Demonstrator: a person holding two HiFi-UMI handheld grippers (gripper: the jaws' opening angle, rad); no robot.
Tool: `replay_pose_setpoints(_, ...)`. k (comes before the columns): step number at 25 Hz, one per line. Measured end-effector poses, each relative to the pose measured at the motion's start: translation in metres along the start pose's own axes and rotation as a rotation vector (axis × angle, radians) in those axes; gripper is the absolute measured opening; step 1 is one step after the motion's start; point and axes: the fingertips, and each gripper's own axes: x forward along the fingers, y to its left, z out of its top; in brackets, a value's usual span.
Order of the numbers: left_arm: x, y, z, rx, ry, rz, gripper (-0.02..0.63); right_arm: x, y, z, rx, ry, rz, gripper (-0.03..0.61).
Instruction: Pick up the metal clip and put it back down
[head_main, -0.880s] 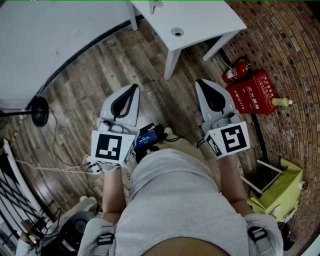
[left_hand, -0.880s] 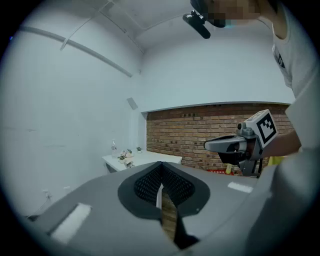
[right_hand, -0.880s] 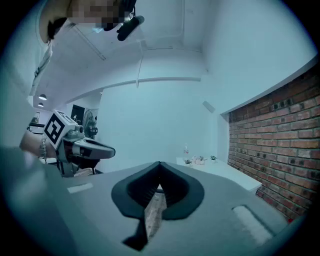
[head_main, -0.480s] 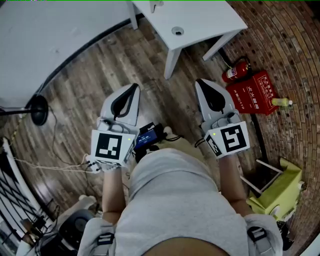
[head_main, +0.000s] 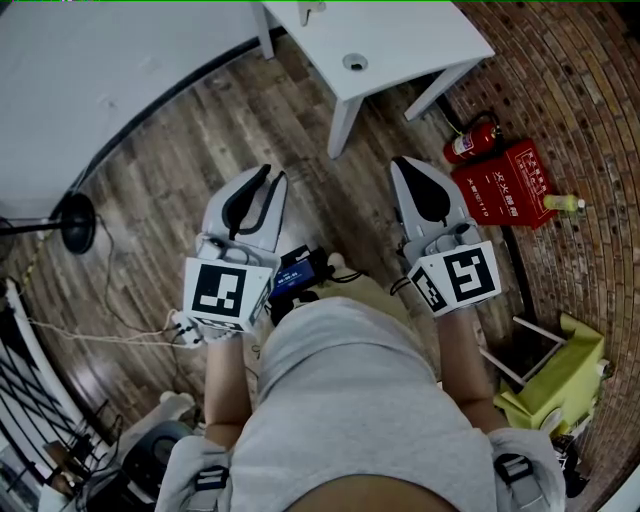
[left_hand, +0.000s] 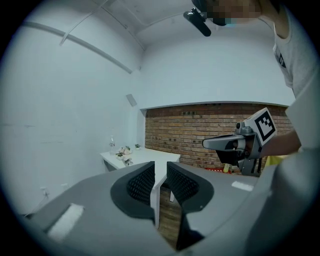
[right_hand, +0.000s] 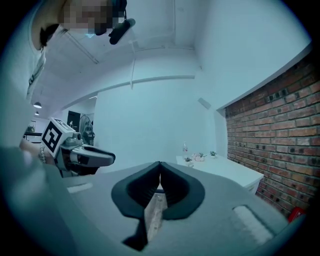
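Your left tool (head_main: 271, 177) hangs over the wood floor (head_main: 190, 150), its jaws slightly apart with nothing between them. Your right tool (head_main: 399, 165) is closed and empty. The white worktop (head_main: 400, 40) stands far ahead; among the small things (left_hand: 122, 152) there I cannot make out the metal clip.

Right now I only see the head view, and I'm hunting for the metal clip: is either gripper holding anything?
Observer: The left gripper has its jaws a little apart, with nothing between them.
Operator: And the right one?
Observer: The right gripper has its jaws together, empty.
Operator: Anything on the table's far end?
Observer: On the white table stand small potted plants and a clear bottle; anything smaller is too tiny to tell.
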Motion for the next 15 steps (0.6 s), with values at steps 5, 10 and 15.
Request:
replay_pose_setpoints(5,0.002,0.005,0.000,-0.009,-0.001,-0.009,0.094,0.005,0.002,-0.002,0.025,-0.002,-0.003,0.080)
replay_pose_setpoints(10,0.000,0.012,0.002,-0.006,-0.008,-0.013,0.094,0.010,0.003,0.000,0.023,-0.004,-0.014,0.098)
replay_pose_setpoints(15,-0.006,0.023,0.004,0.001,-0.016,-0.012,0.094,0.017,0.008,0.005,0.015,-0.020,-0.026,0.098)
